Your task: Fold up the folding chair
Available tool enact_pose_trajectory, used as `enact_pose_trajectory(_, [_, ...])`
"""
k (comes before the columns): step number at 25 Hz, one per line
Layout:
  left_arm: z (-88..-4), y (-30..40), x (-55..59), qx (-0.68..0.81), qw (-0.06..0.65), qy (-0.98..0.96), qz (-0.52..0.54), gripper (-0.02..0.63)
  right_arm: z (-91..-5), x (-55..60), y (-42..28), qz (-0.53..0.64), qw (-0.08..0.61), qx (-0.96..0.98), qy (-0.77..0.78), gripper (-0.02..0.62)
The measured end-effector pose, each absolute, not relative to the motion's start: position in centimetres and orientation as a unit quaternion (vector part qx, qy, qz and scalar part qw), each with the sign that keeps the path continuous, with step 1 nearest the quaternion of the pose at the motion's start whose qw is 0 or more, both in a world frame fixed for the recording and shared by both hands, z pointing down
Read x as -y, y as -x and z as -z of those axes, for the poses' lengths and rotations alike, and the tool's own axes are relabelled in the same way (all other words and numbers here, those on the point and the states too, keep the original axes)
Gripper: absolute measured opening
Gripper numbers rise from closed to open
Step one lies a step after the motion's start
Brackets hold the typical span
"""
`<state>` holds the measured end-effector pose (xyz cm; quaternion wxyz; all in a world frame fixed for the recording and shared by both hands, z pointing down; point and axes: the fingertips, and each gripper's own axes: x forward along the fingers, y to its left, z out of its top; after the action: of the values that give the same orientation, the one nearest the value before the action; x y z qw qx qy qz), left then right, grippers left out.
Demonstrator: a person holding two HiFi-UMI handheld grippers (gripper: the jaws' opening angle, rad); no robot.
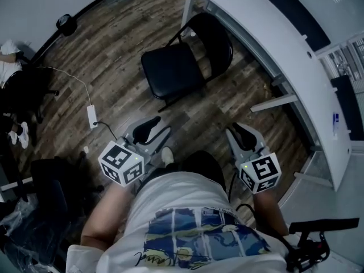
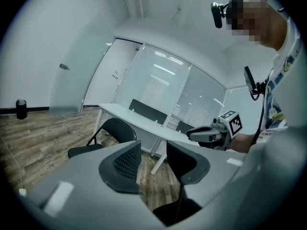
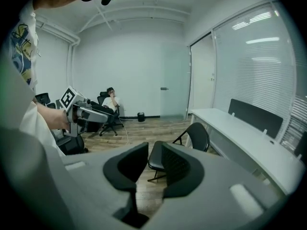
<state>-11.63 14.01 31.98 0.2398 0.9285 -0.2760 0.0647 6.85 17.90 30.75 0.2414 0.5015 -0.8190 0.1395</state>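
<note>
A black folding chair [image 1: 176, 67] stands unfolded on the wood floor beside the white desk, seat down and backrest toward the desk. It also shows in the left gripper view [image 2: 112, 131] and, past the jaws, in the right gripper view [image 3: 194, 138]. My left gripper [image 1: 149, 131] and right gripper [image 1: 243, 135] hover side by side in front of me, well short of the chair and pointing toward it. Both are open with nothing between the jaws, as seen in the left gripper [image 2: 153, 159] view and in the right gripper [image 3: 154, 163] view.
A long white desk [image 1: 273, 44] curves along the right behind the chair. A white power strip [image 1: 91, 116] and its cable lie on the floor to the left. A black office chair [image 1: 23, 90] stands far left, where a person [image 3: 111, 102] sits. A small black bin [image 3: 140, 116] stands by the back wall.
</note>
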Motion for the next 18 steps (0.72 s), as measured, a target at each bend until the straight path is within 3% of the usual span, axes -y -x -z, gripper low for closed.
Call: enact_pose_trajectory(18, [-34.5,12.5,-7.7,0.309,0.272,-0.91,-0.058,0.25,-31.8,-8.2,-8.0,-0.129,0.262,0.827,-0.48,0.091])
